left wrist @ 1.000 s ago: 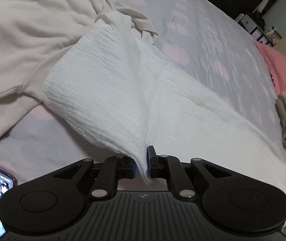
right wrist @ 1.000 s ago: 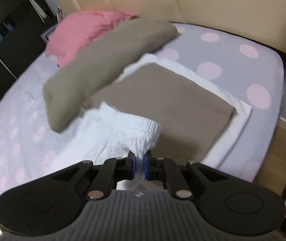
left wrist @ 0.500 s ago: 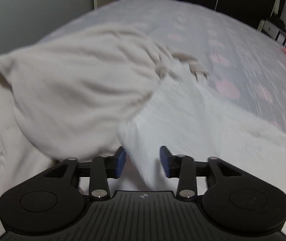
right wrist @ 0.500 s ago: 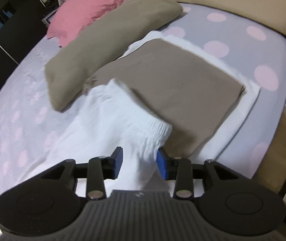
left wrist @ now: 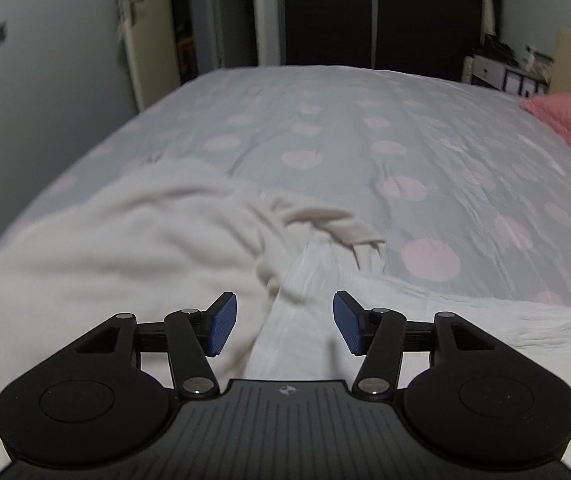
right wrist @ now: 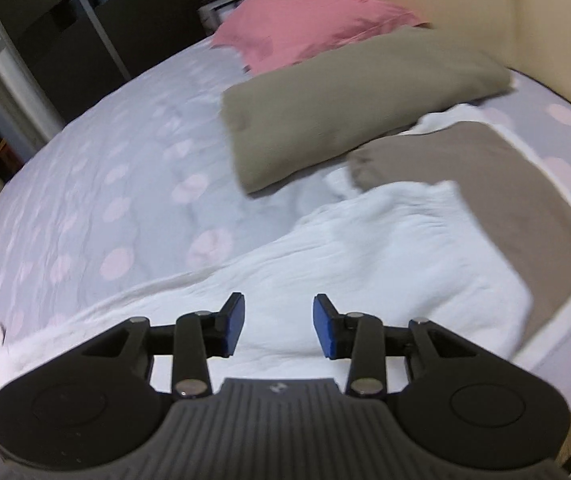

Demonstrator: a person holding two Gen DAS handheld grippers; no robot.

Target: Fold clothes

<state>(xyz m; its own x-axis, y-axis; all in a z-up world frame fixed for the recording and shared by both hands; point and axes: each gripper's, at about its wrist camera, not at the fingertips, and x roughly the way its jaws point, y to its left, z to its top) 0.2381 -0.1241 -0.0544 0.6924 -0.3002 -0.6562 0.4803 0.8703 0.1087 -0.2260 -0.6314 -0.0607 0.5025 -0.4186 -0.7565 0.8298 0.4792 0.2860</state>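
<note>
- White crinkled garment [right wrist: 365, 264] spread long across the dotted bed [right wrist: 85, 184], one end lapping a folded brown piece [right wrist: 525, 200], the other beside a cream garment [left wrist: 105, 248].
- Likely light, soft and limp; best pinched at a hem or the gathered waistband.
- Left gripper [left wrist: 284, 323] wide apart, empty, low over a raised fold.
- Right gripper [right wrist: 278, 325] likewise wide, empty, hovering just above the cloth.

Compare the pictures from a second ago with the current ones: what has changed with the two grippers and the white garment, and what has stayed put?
Both grippers let go. The left gripper and right gripper, each shut on the white garment before, now stand open, and the garment lies on the bed. Both views have tilted upward. The folded brown item, olive pillow and pink pillow stayed put.
</note>
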